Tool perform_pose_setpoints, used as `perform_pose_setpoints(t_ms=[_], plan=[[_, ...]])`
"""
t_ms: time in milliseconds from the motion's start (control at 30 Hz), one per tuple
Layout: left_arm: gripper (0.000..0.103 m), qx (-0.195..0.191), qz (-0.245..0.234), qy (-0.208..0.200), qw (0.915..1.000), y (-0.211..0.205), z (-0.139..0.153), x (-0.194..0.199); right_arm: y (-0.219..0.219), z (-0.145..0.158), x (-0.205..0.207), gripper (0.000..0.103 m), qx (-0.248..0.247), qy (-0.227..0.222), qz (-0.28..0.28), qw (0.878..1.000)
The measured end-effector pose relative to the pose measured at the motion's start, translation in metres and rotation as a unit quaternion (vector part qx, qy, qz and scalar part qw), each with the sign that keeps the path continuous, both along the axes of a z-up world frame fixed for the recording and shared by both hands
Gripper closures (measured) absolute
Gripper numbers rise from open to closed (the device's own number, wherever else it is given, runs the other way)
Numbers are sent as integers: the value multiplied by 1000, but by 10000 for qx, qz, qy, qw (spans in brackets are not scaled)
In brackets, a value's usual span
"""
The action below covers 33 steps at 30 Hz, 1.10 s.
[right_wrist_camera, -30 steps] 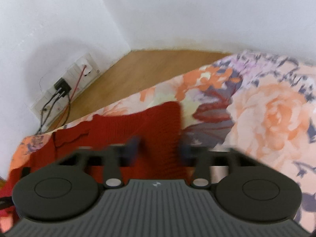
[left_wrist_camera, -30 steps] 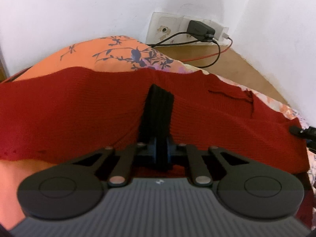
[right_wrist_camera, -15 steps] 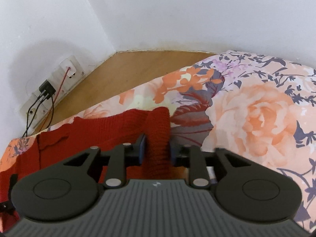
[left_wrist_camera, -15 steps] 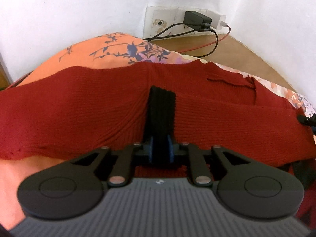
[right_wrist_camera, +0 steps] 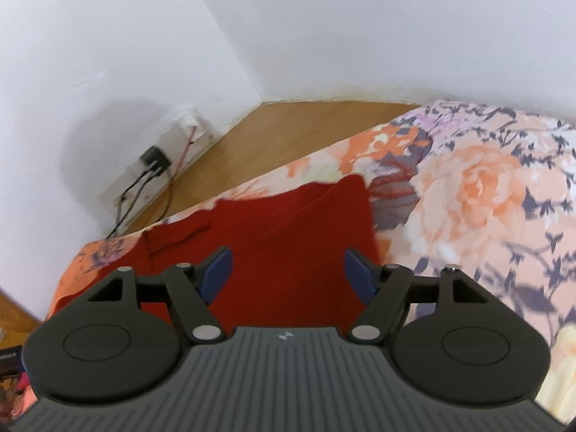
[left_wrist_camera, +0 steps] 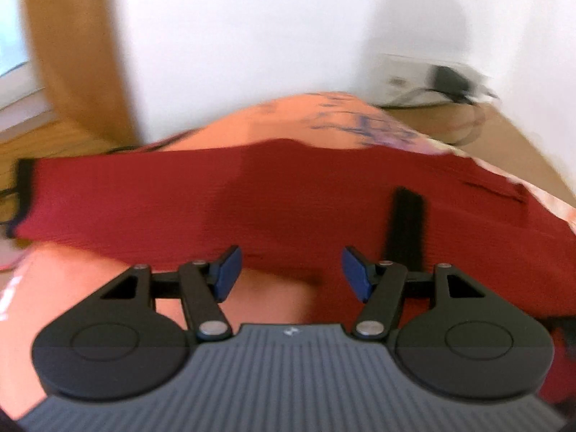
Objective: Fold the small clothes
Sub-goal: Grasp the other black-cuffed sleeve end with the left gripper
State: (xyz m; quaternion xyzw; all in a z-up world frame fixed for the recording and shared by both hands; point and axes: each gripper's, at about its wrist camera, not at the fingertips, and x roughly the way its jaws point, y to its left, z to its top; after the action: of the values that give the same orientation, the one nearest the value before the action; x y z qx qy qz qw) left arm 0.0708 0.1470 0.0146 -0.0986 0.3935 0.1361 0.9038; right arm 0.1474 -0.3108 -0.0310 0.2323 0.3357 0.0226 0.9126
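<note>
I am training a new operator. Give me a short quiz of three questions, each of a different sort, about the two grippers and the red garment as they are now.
1. True or false: the left gripper is shut on the red garment.
2. Multiple choice: in the right wrist view, the right gripper is A) shut on the garment, B) open above the garment, C) holding a cable.
3. Fill in: the garment lies on a floral ____.

Key: 1 false, its jaws stand apart. 2 B. 3 bedsheet.
</note>
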Motion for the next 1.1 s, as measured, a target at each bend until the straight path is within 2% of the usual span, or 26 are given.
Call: perform_pose_setpoints(t_ms=[100,267,433,600,700,1100], plan=[[40,89,358,53,9993,25,3,-8,8,1,-12,24,188,108,67,9997],[39,-48,876,90,9961,63,-3,-19,23,0,-31,23,296,200,178,9992],[39,-353,1452,204,9886,96,-22,-22,34,-2,-44,20,262,253,214,9991],[39,-812,1880,68,9788,123,-36,-26,41,-3,-54,18,210,309,163,9992],[39,-1011,1983,-146,9748,133,-42,-24,43,-5,-59,18,179,354,135,9991],[39,-1117,1976,-875,9700,151,-51,-19,58,-6,-74,17,31,402,-11,9992]])
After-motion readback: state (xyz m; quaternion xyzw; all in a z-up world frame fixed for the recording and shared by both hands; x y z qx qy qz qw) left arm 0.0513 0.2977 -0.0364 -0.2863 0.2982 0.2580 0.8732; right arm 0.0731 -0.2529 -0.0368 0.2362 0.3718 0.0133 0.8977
